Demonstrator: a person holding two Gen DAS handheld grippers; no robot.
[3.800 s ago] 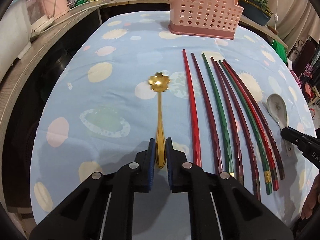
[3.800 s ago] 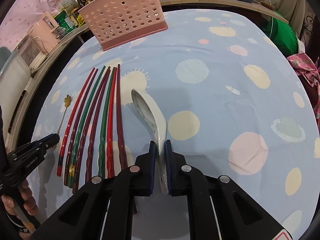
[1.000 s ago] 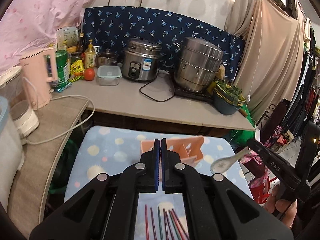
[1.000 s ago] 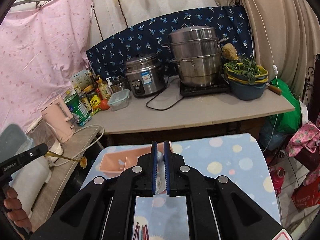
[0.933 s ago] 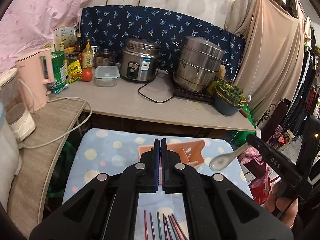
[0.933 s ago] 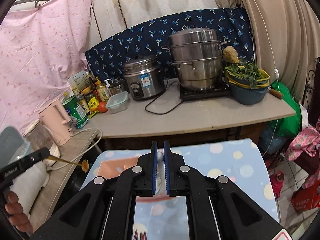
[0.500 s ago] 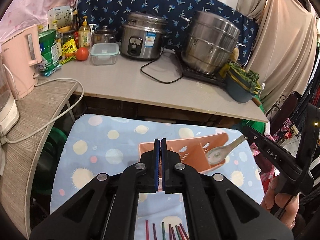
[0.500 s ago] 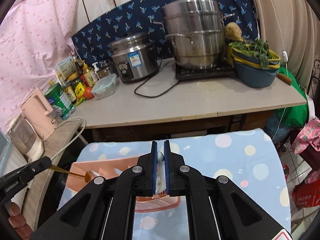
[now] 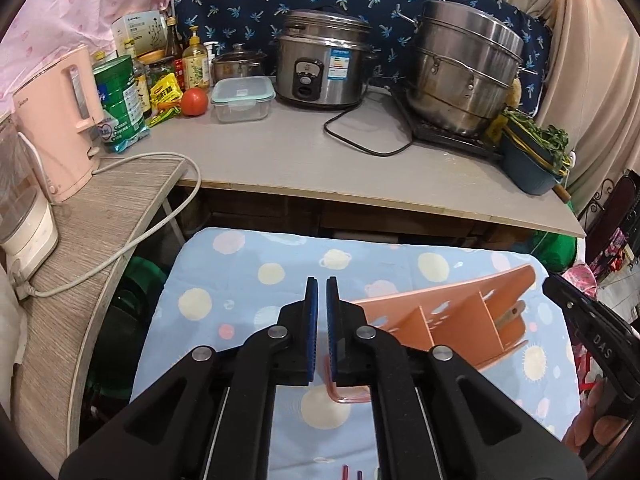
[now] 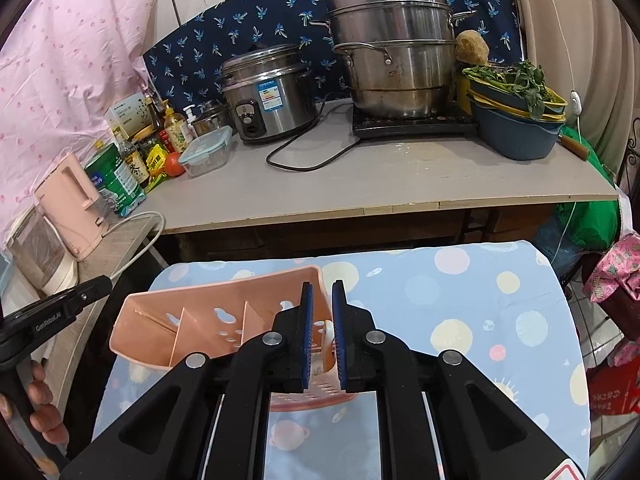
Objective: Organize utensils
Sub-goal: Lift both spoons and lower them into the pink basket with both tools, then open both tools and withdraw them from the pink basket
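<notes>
The pink perforated utensil holder (image 9: 460, 320) stands on the blue dotted tablecloth; it also shows in the right wrist view (image 10: 224, 320). My left gripper (image 9: 319, 284) hovers over the holder's left end, jaws a narrow gap apart with nothing visible between them. The gold spoon is not in sight. My right gripper (image 10: 320, 288) is over the holder's right compartment, jaws slightly parted. The white ceramic spoon (image 10: 327, 334) stands in that compartment between and below the pads. Its handle pokes out in the left wrist view (image 9: 510, 314).
Chopstick tips (image 9: 344, 473) lie at the near edge of the table (image 9: 248, 272). Behind is a counter (image 9: 320, 152) with a rice cooker (image 9: 320, 68), steamer pot (image 9: 464, 76), pink kettle (image 9: 60, 120) and a bowl of greens (image 10: 516, 120).
Both grippers have come down over the holder. The right jaws have parted and the white spoon now sits in the holder. The gold spoon has gone from the left gripper.
</notes>
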